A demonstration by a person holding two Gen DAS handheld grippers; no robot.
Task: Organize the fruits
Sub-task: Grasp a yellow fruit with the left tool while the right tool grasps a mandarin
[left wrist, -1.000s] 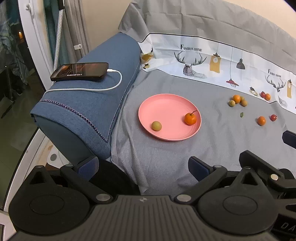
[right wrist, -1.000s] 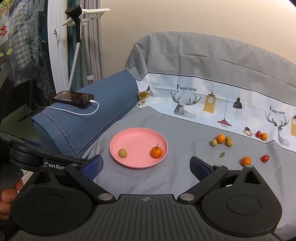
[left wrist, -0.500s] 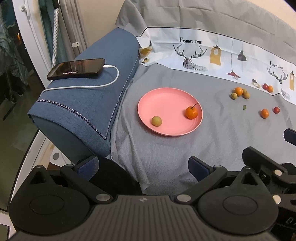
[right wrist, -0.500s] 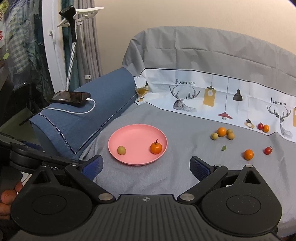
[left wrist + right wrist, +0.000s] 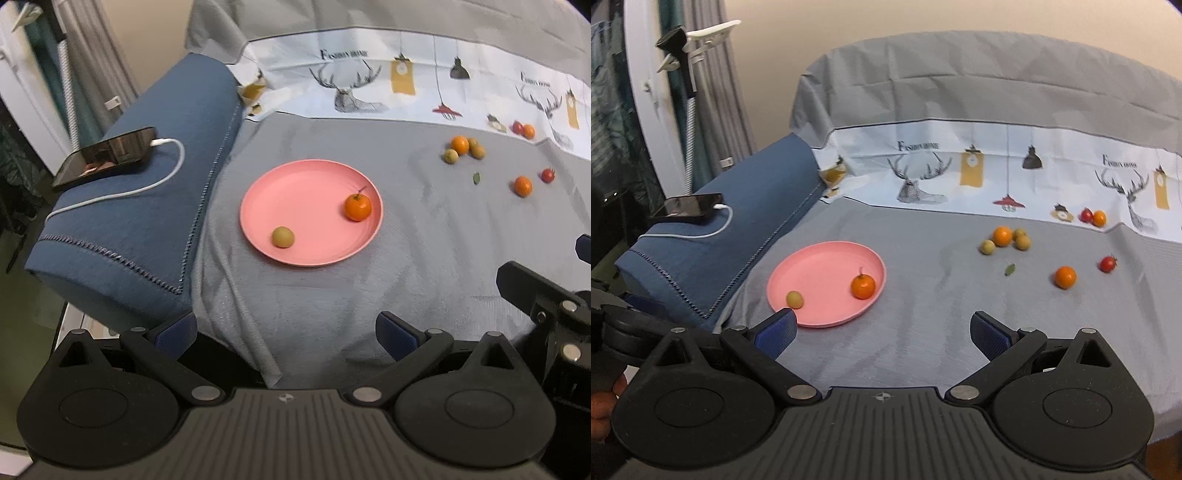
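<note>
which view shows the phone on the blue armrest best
The left wrist view: the phone is nearer and larger, seen from above with its white cable. The right wrist view shows it smaller, edge-on.

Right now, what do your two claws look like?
Both look alike: the left claw and right claw are black plastic, each with two round discs, silver screws, a ribbed grey middle plate with a small cross mark, and blue textured fingertips.

Left hand-held gripper (image 5: 286,330) agape, empty; right hand-held gripper (image 5: 884,330) likewise.
</note>
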